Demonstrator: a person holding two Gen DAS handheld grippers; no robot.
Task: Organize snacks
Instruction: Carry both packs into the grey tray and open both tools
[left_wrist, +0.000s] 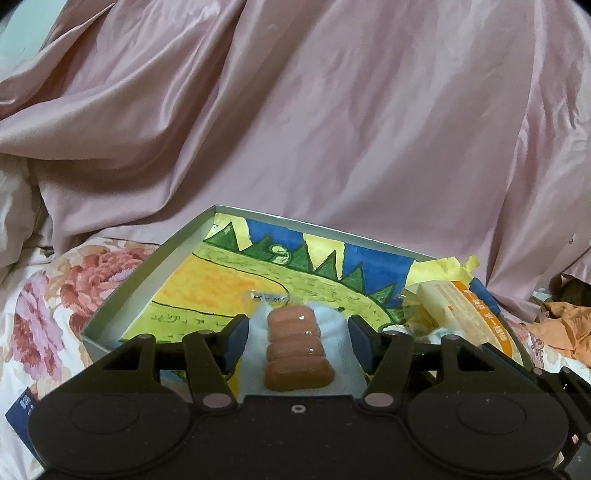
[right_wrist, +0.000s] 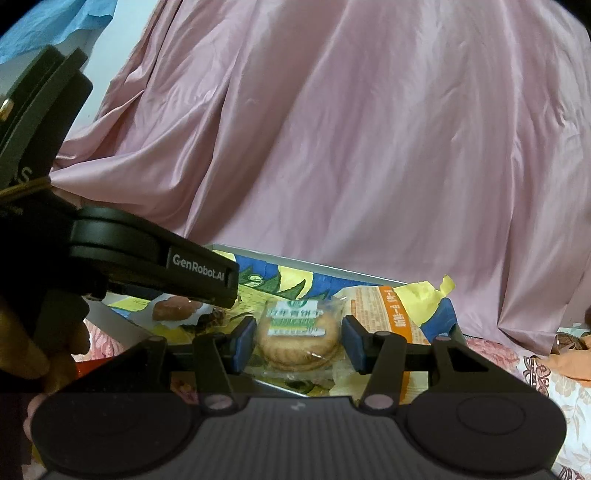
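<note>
A shallow box (left_wrist: 122, 295) lined with a bright yellow, green and blue drawing lies on the bed. My left gripper (left_wrist: 298, 338) hangs over its near side, blue pads pressed into the white wrapper of a sausage packet (left_wrist: 295, 354) with several orange-brown links. From the right wrist view that packet (right_wrist: 173, 308) shows under the left gripper's black housing (right_wrist: 195, 271). My right gripper (right_wrist: 299, 341) is shut on a clear packet of round sandwich biscuits (right_wrist: 297, 336) with a green label, held over the box's near rim. An orange-and-cream packet (right_wrist: 384, 314) lies in the box's right end.
A pink satin cloth (left_wrist: 332, 129) rises like a wall behind the box. A floral bedspread (left_wrist: 44, 314) lies around it. Crumpled yellow paper (left_wrist: 450, 267) sticks up at the box's far right corner. Orange fabric (left_wrist: 561, 325) sits at the right. A hand (right_wrist: 55, 343) holds the left gripper.
</note>
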